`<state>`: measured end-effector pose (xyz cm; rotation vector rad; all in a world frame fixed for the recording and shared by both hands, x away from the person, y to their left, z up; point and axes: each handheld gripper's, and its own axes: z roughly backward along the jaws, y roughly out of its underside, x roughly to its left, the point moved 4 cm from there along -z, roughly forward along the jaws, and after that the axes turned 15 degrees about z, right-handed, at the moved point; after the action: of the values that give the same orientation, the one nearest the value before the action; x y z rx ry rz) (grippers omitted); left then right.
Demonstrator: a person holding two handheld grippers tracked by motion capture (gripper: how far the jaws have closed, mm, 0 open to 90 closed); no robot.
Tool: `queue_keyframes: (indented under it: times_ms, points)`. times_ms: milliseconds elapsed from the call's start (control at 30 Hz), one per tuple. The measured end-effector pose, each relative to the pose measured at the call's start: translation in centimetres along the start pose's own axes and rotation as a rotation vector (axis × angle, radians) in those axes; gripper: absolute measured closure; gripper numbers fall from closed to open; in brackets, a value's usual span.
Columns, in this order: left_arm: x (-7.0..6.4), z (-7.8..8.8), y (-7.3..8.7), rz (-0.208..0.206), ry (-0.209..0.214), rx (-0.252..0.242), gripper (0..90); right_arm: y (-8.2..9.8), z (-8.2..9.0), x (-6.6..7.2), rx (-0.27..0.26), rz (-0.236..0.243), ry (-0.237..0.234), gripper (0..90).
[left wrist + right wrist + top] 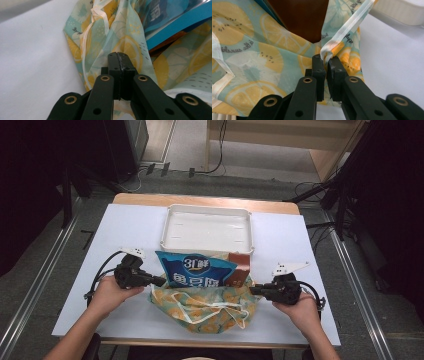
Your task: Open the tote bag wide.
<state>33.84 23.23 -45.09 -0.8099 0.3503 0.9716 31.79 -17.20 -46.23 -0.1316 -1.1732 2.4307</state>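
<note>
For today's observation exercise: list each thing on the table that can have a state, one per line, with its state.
Bag: lying on the table, mouth open, pinched at both sides.
Blue packet: partly in the bag, sticking out.
Brown packet: partly in the bag, behind the blue one.
Tray: empty, upright.
Left gripper: shut on the bag.
Right gripper: shut on the bag's edge.

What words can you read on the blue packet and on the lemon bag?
"3" beside a small round badge: on the blue packet, top middle, high view; the badge is too blurred to read.
Big white characters across the blue packet: too blurred to read.
"Is the ..." in small black script: on the lemon bag, right gripper view; the rest is too small to read.
Brown packet: no words visible.
White tray: none.
</note>
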Motion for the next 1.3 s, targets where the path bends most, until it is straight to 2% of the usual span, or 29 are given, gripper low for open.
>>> queue_keyframes:
  times_ms: [167,267,300,400,433,567,733,867,1067,1133,1167,1233,1300]
  points:
    - [-0.1,0.6,0.1,0.002,0.018,-0.006,88.9,-0.4,0.8,0.1,-0.034,-0.002,0.007,79.0]
    - [-0.5,1.2,0.0,-0.013,0.021,-0.014,82.7,-0.8,1.6,0.3,-0.042,0.001,0.015,70.6]
    - [-0.6,1.5,0.0,-0.02,0.023,-0.021,79.3,-1.0,1.8,0.3,-0.056,0.015,0.019,67.6]
    - [-1.2,2.6,-0.2,-0.047,0.025,-0.057,73.9,-1.7,2.9,0.5,-0.079,0.024,0.02,57.8]
    - [-1.4,2.8,-0.3,-0.049,0.025,-0.067,70.9,-2.1,3.4,0.6,-0.092,0.041,0.036,55.5]
    - [-2.3,4.1,-0.8,-0.089,0.003,-0.093,61.6,-3.1,4.6,1.1,-0.114,0.067,0.042,51.5]
    - [-3.5,5.6,-1.2,-0.119,0.004,-0.121,54.8,-4.6,5.7,1.9,-0.122,0.112,0.053,49.7]
    - [-4.2,6.4,-1.3,-0.138,-0.003,-0.134,47.3,-5.4,6.4,1.9,-0.123,0.11,0.054,41.3]
    - [-5.3,7.3,-1.2,-0.152,0.006,-0.15,44.8,-6.0,7.6,1.9,-0.166,0.115,0.065,39.1]
    - [-5.9,7.4,-1.1,-0.161,0.016,-0.148,45.1,-6.3,8.0,2.2,-0.186,0.117,0.049,41.0]
    - [-6.2,7.4,-1.0,-0.166,0.022,-0.146,45.3,-6.4,8.0,2.4,-0.186,0.12,0.037,44.1]
    - [-6.8,7.3,-0.8,-0.171,0.031,-0.139,45.7,-6.5,7.7,2.9,-0.171,0.14,0.015,44.8]
    - [-7.3,6.9,-0.7,-0.176,0.037,-0.121,45.7,-6.6,7.0,3.4,-0.149,0.164,0.015,44.8]
